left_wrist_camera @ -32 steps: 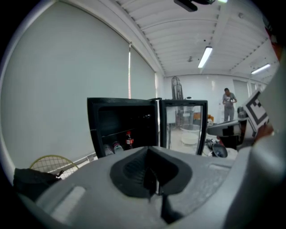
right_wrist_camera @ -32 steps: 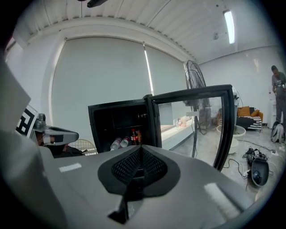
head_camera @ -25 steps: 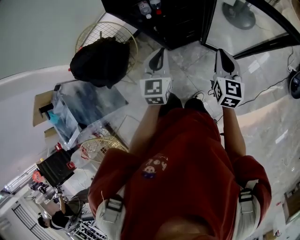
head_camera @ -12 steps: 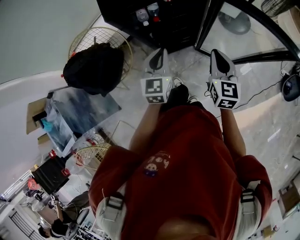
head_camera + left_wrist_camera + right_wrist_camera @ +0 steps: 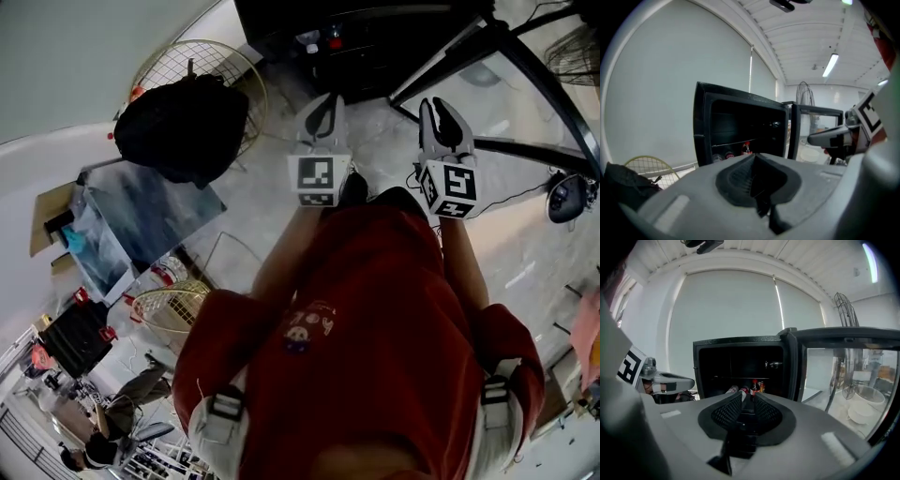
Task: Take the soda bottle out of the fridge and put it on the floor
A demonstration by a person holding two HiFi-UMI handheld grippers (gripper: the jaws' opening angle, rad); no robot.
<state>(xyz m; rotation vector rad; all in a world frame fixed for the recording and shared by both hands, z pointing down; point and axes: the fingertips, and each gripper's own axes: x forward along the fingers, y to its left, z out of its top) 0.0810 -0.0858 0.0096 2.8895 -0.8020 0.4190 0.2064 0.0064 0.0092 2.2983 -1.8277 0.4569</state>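
Several bottles [image 5: 751, 390] in fridge [image 5: 736, 344], labels unreadable — L hand-held gripper [image 5: 325, 108] closed, R hand-held gripper [image 5: 441, 112] just parting, empty

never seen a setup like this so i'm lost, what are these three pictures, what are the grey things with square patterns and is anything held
A person holds a two-jaw gripper in each hand; the patterned cubes are part of them. The head view looks down from their head at the left gripper, the right gripper and the marble floor. The other two views look along each gripper's jaws toward an open black fridge with bottles inside. Nothing is held: the left jaws are together, the right have just been opening, empty.
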